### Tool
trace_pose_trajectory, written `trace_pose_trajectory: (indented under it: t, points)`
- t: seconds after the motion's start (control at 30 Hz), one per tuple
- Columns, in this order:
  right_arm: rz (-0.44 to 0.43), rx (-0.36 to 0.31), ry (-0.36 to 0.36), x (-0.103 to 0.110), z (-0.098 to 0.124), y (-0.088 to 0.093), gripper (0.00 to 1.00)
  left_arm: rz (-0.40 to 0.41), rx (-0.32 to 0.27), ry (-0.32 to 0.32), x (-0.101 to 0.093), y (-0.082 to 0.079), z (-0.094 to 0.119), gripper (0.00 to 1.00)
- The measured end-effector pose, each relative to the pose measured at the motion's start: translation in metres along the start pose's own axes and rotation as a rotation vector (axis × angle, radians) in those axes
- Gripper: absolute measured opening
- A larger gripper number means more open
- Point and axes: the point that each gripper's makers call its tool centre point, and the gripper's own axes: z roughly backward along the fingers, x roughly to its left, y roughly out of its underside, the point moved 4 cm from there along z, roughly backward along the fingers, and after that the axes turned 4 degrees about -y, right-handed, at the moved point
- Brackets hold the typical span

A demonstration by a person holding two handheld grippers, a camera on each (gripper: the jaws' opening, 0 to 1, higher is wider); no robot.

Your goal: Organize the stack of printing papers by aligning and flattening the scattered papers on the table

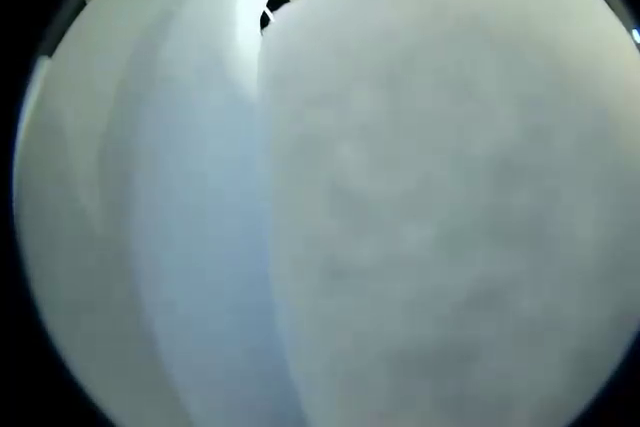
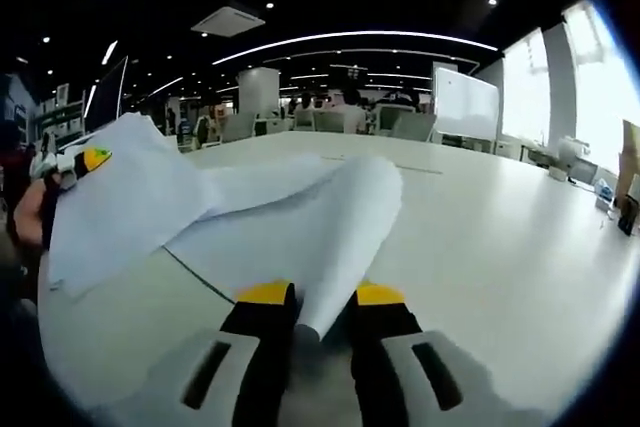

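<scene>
Papers (image 2: 300,217): sheets lifted off table (image 2: 500,237), right gripper (image 2: 320,297) clamped on near corner, left gripper (image 2: 75,162) far left, jaw state unclear; gathering step, next squaring edges.

Whiteboard (image 2: 466,103): upright, far side of room, right of centre. Round white column (image 2: 259,90): far end, left of centre. Office chairs (image 2: 330,120): row beyond the far table edge. Ceiling light strips (image 2: 350,37): curved, overhead. Bright windows (image 2: 600,77): right side.
</scene>
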Motion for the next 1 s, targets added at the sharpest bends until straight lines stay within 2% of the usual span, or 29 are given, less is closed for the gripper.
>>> trace_pose_trajectory:
  t: [0.1, 0.2, 0.33, 0.47, 0.53, 0.6, 0.77, 0.9, 1.0]
  points:
    - [0.0, 0.001, 0.002, -0.001, 0.0, 0.0, 0.2, 0.001, -0.001, 0.001, 0.0, 0.0, 0.0, 0.06]
    - [0.014, -0.002, 0.043, -0.007, 0.0, 0.0, 0.29, 0.004, -0.002, 0.003, -0.001, 0.0, 0.0, 0.06]
    - [-0.011, 0.002, 0.013, -0.005, -0.002, 0.001, 0.33, 0.006, -0.003, 0.004, -0.001, 0.0, 0.001, 0.06]
    - [-0.008, 0.002, 0.043, -0.013, -0.005, 0.001, 0.41, 0.012, -0.005, 0.005, -0.001, 0.0, 0.001, 0.06]
    - [-0.004, 0.004, 0.025, -0.012, -0.006, 0.001, 0.34, 0.012, -0.006, 0.005, -0.001, -0.001, 0.001, 0.06]
    - [0.043, 0.003, -0.005, -0.007, -0.008, 0.0, 0.24, 0.013, -0.006, 0.005, 0.0, -0.001, 0.001, 0.06]
    - [0.043, 0.007, -0.01, -0.009, -0.01, 0.0, 0.19, 0.016, -0.008, 0.005, 0.002, -0.003, 0.001, 0.06]
    - [0.066, 0.014, -0.02, -0.008, -0.01, 0.0, 0.12, 0.011, -0.006, 0.003, 0.003, -0.003, 0.001, 0.06]
    - [0.054, 0.019, -0.018, -0.01, -0.009, 0.0, 0.11, 0.008, -0.007, 0.004, 0.003, -0.004, 0.001, 0.06]
